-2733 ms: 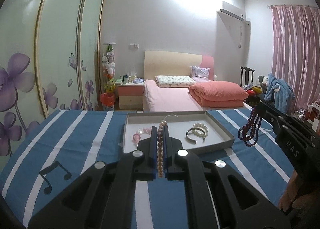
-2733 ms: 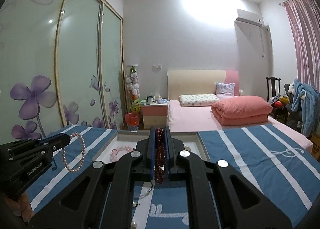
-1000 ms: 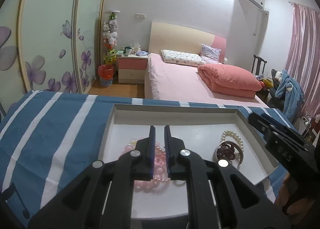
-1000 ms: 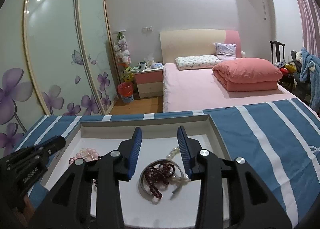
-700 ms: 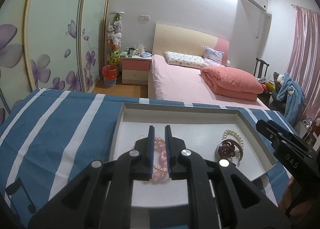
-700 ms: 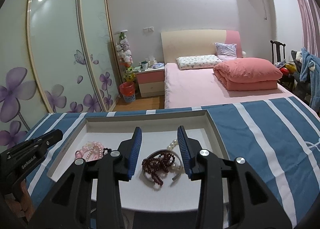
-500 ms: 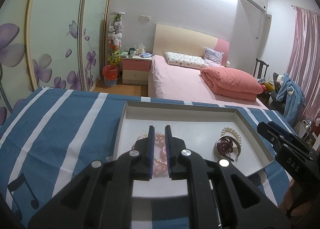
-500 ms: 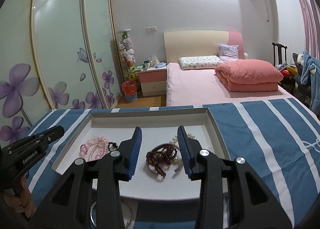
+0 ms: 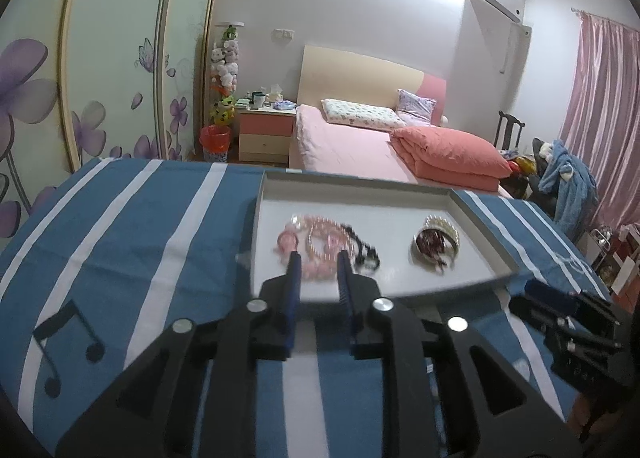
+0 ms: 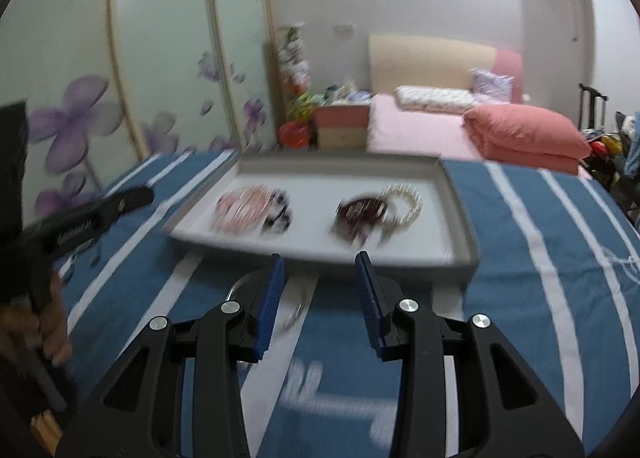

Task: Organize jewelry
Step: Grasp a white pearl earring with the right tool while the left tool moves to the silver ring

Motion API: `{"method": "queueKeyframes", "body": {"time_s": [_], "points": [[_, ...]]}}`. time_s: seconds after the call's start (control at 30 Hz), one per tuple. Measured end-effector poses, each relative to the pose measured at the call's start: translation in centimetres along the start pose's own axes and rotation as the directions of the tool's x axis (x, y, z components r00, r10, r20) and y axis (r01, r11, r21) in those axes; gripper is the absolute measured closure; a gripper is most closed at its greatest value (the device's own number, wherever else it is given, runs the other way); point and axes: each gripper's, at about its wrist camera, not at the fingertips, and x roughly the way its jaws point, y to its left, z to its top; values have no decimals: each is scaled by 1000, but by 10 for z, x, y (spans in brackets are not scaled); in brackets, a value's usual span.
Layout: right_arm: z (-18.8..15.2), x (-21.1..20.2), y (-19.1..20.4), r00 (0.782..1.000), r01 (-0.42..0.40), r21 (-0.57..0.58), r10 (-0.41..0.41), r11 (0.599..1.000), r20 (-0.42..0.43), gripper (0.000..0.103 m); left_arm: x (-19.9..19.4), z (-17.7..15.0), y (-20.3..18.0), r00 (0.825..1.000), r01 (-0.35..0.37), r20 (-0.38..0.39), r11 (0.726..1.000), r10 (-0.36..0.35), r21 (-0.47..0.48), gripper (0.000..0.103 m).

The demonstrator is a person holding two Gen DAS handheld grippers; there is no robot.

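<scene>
A grey tray (image 9: 484, 213) (image 10: 456, 197) lies on the blue striped cloth. In it, a pile of pink bead strings (image 9: 320, 242) (image 10: 244, 207) with a dark string lies at the left. A dark red bead string (image 9: 430, 246) (image 10: 360, 213) and a white pearl bracelet (image 9: 446, 223) (image 10: 406, 199) lie at the right. My left gripper (image 9: 318, 258) is open and empty, at the tray's near edge. My right gripper (image 10: 318, 262) is open and empty, in front of the tray. A metal ring (image 10: 298, 308) lies on the cloth below it.
The cloth (image 9: 132, 234) covers the table. Behind it stand a pink bed (image 9: 352, 145), a nightstand (image 9: 266, 133) and wardrobe doors with purple flowers (image 9: 24, 97). The other gripper shows at the right of the left view (image 9: 568, 322) and at the left of the right view (image 10: 80, 225).
My left gripper has opened and let go of the pearl string, which now lies on the pink pile. Both grippers have pulled back from the tray toward me.
</scene>
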Motion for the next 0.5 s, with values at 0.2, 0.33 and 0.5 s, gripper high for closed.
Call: {"method": "queueKeyframes", "body": {"time_s": [0.2,0.33,0.5], "points": [[-41,-8,17,984,-102,-41,95,994,-150,65,-13,-28,4,998,15,-62,1000,-15,-7,79],[-56,-10,32,971,-144,-78,126,986,-204,67,-15,-40,6,996,19,-87,1000,-20,-14,78],[-69,-8,48,963,-148,-133,113,980,-243,74,-22,-48,5,995,25,-93,1000,-26,-7,75]]}}
